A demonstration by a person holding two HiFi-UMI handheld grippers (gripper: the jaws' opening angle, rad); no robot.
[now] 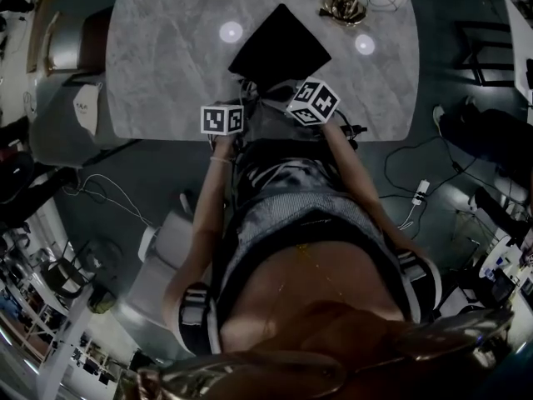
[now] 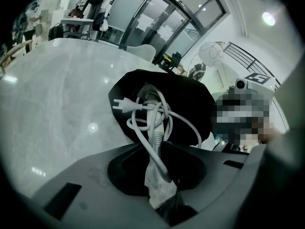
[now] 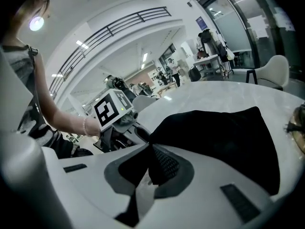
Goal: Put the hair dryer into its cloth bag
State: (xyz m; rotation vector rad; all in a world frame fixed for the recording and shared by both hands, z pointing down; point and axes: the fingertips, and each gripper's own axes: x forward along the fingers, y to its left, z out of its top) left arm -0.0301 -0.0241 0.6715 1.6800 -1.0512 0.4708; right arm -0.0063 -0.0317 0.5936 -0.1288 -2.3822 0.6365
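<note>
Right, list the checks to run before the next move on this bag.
1. Right gripper shut on the black cloth bag's near edge: ok.
2. Left gripper shut on the white power cord at the bag's mouth: ok.
3. Cord and its white two-pin plug tucked inside the bag: not ok, both spill out.
4. Hair dryer body fully inside: cannot tell, none shows.
5. Bag's far end resting on the grey marble table: ok.

Head view: dim, underexposed; two round lamp reflections glare on the grey marbled tabletop (image 1: 166,73). Both gripper views: brighter, lit by a round ceiling lamp (image 2: 268,18) and glazed walls; heavy fisheye bending, black vignetted corners. The white power cord (image 2: 156,136) is sharp against the black cloth bag (image 2: 190,104), which shows no detail.
</note>
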